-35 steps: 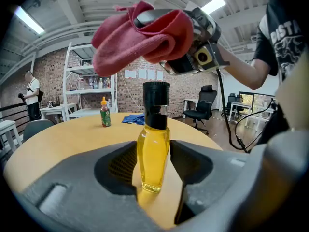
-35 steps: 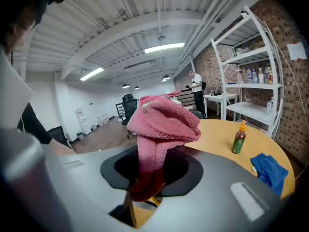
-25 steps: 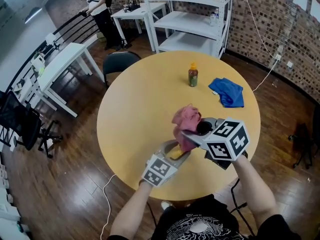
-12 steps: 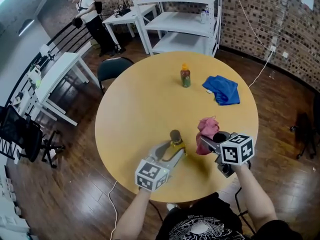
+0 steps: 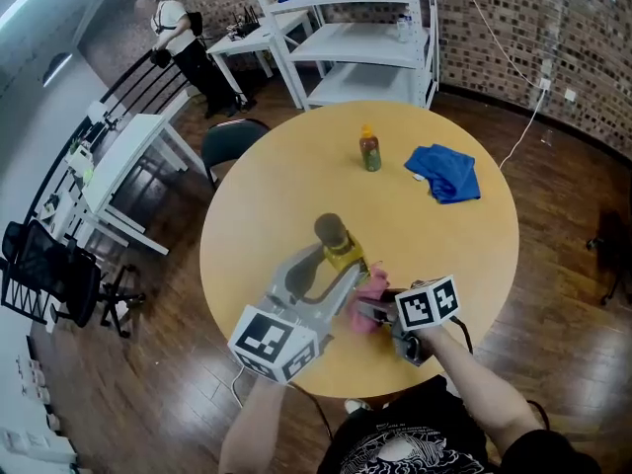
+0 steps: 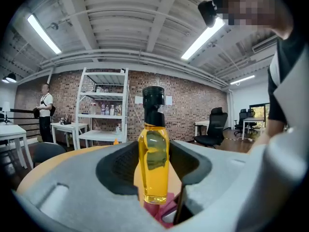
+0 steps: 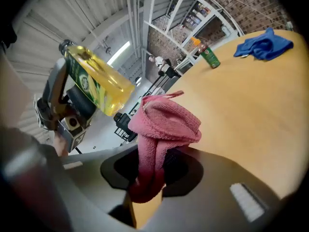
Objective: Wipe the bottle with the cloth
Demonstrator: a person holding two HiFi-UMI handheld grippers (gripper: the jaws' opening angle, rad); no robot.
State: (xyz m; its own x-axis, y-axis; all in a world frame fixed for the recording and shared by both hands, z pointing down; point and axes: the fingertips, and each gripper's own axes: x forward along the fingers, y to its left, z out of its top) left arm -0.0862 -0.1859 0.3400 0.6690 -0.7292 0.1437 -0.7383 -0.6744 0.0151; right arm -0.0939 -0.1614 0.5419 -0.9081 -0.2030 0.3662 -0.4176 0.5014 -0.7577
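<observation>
My left gripper [image 5: 342, 267] clamps its jaws on the bottle [image 6: 153, 159], aloft, so the right gripper [image 5: 369, 310], jaws pinching the cloth [image 7: 166, 122], can seemingly wipe its base.

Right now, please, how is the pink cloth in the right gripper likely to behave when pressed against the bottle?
Probably floppy: the pink cloth folds and droops over the right gripper pinching it. Its weave looks soft, so it should mould round the bottle rather than slip. Held up by one pinch, likely light.

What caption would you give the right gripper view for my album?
Right gripper clamping a pink cloth, the yellow bottle close by, table beyond.
</observation>
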